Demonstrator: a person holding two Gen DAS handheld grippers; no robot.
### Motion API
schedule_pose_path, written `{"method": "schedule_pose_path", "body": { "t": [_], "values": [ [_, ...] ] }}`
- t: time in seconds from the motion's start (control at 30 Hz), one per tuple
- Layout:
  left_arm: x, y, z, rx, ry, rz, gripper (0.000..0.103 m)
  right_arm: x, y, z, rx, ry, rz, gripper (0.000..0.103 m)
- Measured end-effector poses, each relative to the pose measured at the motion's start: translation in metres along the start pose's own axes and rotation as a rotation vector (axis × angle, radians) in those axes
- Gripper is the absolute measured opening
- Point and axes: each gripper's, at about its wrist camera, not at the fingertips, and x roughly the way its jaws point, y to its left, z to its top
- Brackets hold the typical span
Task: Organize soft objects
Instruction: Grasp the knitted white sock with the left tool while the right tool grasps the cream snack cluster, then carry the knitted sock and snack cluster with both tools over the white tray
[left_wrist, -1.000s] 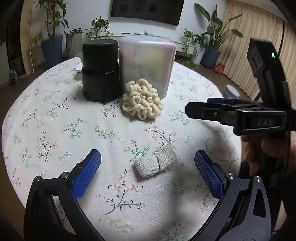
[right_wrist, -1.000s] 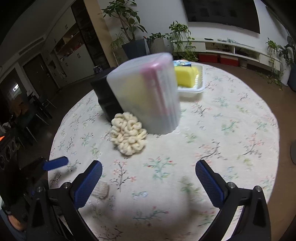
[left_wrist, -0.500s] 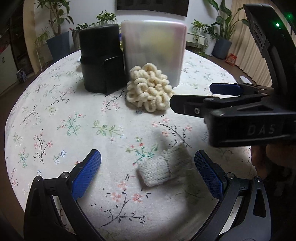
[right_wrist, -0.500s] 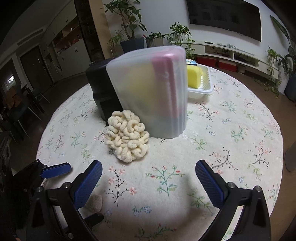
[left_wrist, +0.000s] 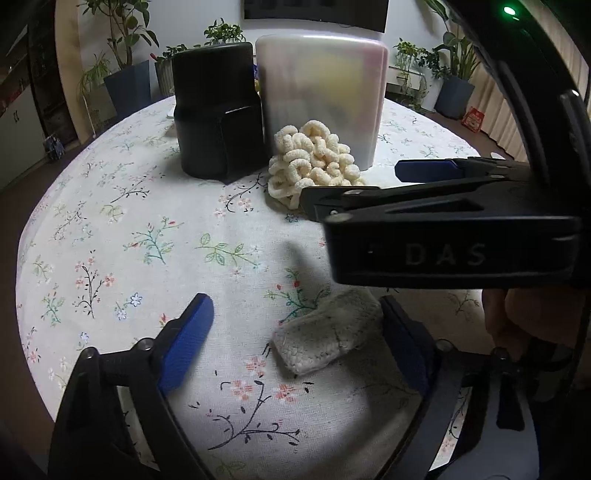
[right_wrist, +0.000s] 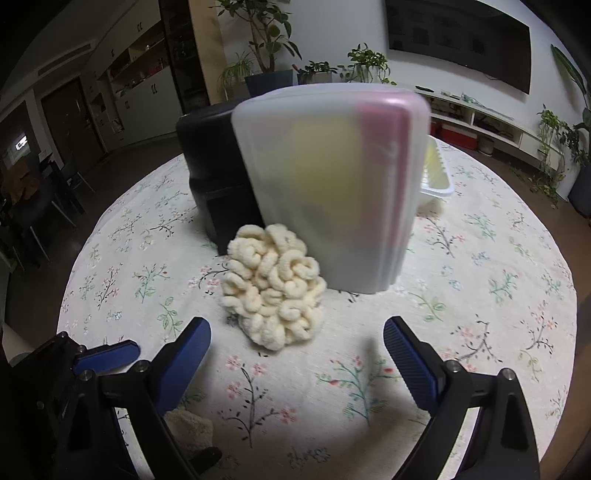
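A cream curly knitted puff (right_wrist: 274, 286) lies on the flowered tablecloth against a frosted plastic container (right_wrist: 332, 184); it also shows in the left wrist view (left_wrist: 314, 162). A small grey-white knitted pad (left_wrist: 327, 338) lies between my left gripper's fingers, close to the right one. My left gripper (left_wrist: 295, 339) is open and low over the pad. My right gripper (right_wrist: 297, 347) is open, just short of the puff; it crosses the left wrist view (left_wrist: 424, 206) above the pad. The pad peeks out at the lower left of the right wrist view (right_wrist: 188, 424).
A black cylindrical container (left_wrist: 218, 114) stands left of the frosted container (left_wrist: 321, 96). A white tray (right_wrist: 436, 177) with something yellow sits behind. The round table's edge (right_wrist: 569, 295) curves at the right. Potted plants (right_wrist: 266, 44) stand beyond.
Both grippers moved forward. The right gripper closed in on the puff and now covers much of the left wrist view. The pad now sits closer to the left gripper's right finger.
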Motion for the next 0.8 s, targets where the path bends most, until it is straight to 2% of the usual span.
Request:
{"method": "schedule_pose_path", "body": {
  "t": [0.2, 0.27, 0.37, 0.43, 0.53, 0.7, 0.8],
  "values": [
    [-0.001, 0.003, -0.001, 0.011, -0.018, 0.030, 0.067, 0.008, 0.005, 0.004, -0.004, 0.010, -0.007, 0.097],
    [-0.002, 0.005, -0.001, 0.006, -0.027, 0.034, 0.053, 0.012, 0.006, 0.005, -0.007, 0.017, -0.011, 0.097],
    [-0.004, 0.012, -0.002, -0.003, -0.039, 0.038, 0.039, 0.019, 0.010, 0.006, -0.013, 0.033, -0.013, 0.094],
    [-0.004, 0.013, -0.002, 0.001, -0.045, 0.044, 0.033, 0.024, 0.009, 0.005, -0.011, 0.049, -0.011, 0.086],
    [-0.004, 0.017, -0.002, -0.004, -0.054, 0.042, 0.023, 0.026, 0.010, 0.005, -0.018, 0.049, -0.028, 0.080],
    [-0.005, 0.020, -0.002, -0.007, -0.060, 0.035, 0.022, 0.023, 0.009, 0.004, -0.024, 0.035, -0.039, 0.050],
    [-0.006, 0.022, -0.003, -0.014, -0.061, 0.032, 0.021, 0.019, 0.009, 0.002, -0.035, 0.030, -0.039, 0.037]
  ]
}}
